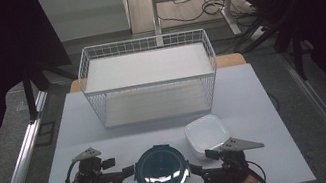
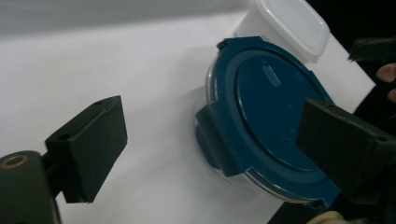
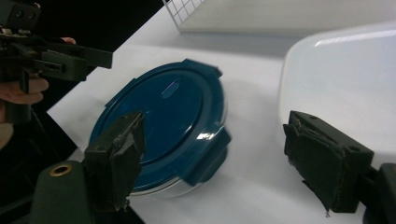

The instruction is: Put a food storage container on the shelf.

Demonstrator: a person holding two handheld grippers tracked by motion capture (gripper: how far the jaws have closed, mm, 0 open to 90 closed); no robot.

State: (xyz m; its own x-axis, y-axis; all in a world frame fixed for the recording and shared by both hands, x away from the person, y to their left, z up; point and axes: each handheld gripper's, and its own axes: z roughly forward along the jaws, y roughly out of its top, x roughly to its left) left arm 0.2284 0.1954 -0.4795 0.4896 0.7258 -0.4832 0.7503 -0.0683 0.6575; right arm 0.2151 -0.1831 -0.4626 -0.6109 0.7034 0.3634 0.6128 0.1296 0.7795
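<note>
Left gripper point(image 1: 129, 171), right gripper point(image 1: 196, 169), both agape, flanking blue-lidded container point(image 1: 161, 170)

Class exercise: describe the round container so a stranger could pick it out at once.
Start at the white wire basket at the table's far side, then come to the near edge. Between the two grippers sits the round container; its dark blue clip-on lid distinguishes it from the white square tub beside it.

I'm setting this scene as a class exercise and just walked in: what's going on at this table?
A person holds a tool in each hand at either side of a round container with a blue lid near the table's front edge. The left tool and right tool are both open, flanking it without gripping. A white tub sits beside it, and a wire basket stands behind.
</note>
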